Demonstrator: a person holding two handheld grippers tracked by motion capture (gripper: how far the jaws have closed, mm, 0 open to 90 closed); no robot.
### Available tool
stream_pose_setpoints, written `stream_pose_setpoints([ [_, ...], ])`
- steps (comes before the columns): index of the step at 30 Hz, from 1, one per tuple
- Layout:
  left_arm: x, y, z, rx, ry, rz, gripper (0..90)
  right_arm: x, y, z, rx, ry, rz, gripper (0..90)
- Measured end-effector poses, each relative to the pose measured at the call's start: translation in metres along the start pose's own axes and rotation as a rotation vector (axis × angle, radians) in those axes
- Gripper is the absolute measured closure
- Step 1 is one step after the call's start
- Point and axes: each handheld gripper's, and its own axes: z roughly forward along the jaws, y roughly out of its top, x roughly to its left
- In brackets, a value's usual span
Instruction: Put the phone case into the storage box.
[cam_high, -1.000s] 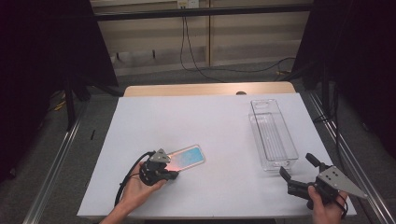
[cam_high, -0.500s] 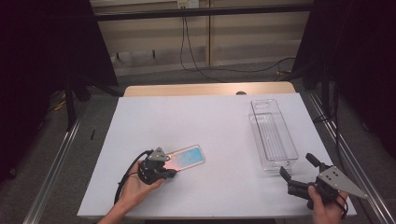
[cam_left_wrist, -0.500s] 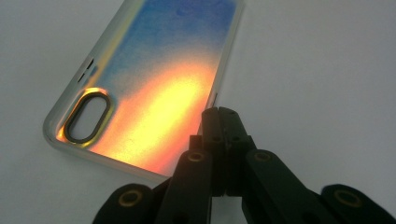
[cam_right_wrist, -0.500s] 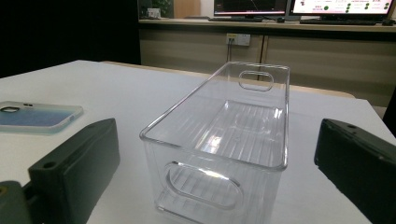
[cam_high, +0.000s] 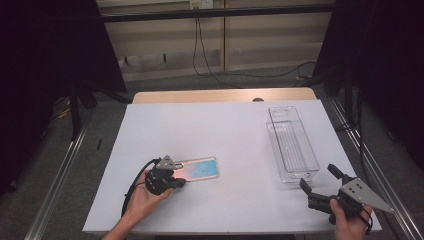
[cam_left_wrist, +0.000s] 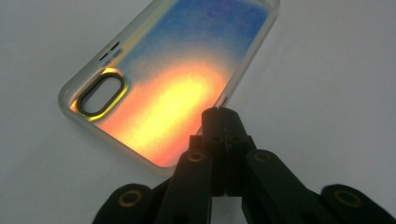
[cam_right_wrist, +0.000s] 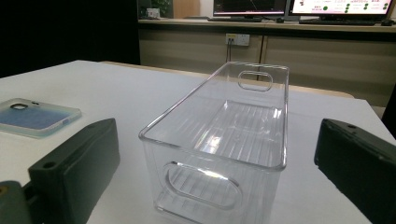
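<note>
Left gripper (cam_left_wrist: 223, 116) clamped on phone case (cam_left_wrist: 173, 79) rim, lower centre; thin bite, you may drop it. Right gripper (cam_right_wrist: 210, 158) gapes.

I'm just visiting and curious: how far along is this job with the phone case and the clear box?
Early on. Nothing looks finished: the clear box is empty. In hand: the left gripper has its fingers shut on the phone case edge, with the case flat on the table. The right gripper waits open before the box. Probably left: lifting the case into it.

We see our left tongs (cam_left_wrist: 223, 114) closed at the long edge of the orange-and-blue phone case (cam_left_wrist: 173, 79) lying on the white table (cam_left_wrist: 327, 70).
</note>
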Motion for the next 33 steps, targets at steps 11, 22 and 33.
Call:
stream_pose_setpoints([
  [11,0.006,0.0,-0.001,0.0,0.031,-0.015,90.0,-0.001,0.0,0.0,0.0,-0.005,-0.001,0.0],
  [22,0.008,0.002,0.0,0.001,0.046,-0.015,90.0,0.0,0.0,0.0,-0.002,0.0,-0.003,0.0],
  [33,0.012,0.004,0.002,-0.004,0.053,-0.018,90.0,-0.001,0.0,0.0,0.001,-0.002,-0.001,0.0],
])
